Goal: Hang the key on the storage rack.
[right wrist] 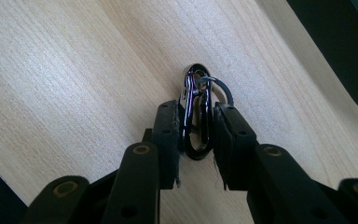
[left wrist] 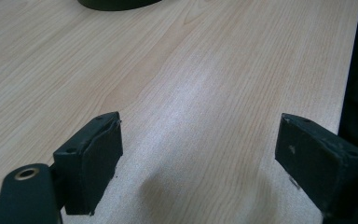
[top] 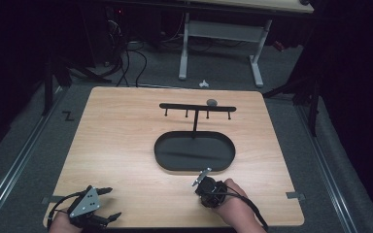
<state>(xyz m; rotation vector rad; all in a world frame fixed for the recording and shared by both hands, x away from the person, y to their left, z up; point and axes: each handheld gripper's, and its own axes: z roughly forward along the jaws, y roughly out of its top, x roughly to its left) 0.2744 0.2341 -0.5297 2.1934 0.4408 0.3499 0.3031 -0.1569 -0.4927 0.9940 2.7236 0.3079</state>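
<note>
We've got the right tool (right wrist: 195, 126) clamped on a dark carabiner (right wrist: 196, 112) w/ a small key ring (right wrist: 221, 88), its long axis running along the jaws. In the high view that tool (top: 200, 178) sits at the tabletop (top: 121, 126) near edge, w/ the black hook rack (top: 197, 108) on its oval base (top: 194, 151) at approx 12 o'clock from it. Right hand's clearly nearer. Left tool (top: 108, 203) rests at 7 o'clock, jaws wide apart, empty.

Glossy black metal carabiner clip (right wrist: 196, 116) with thin split ring (right wrist: 219, 88) at far end: pinched between right gripper (right wrist: 196, 140) jaws, long axis along jaws, above light wooden table (right wrist: 65, 84), near its front edge.
</note>
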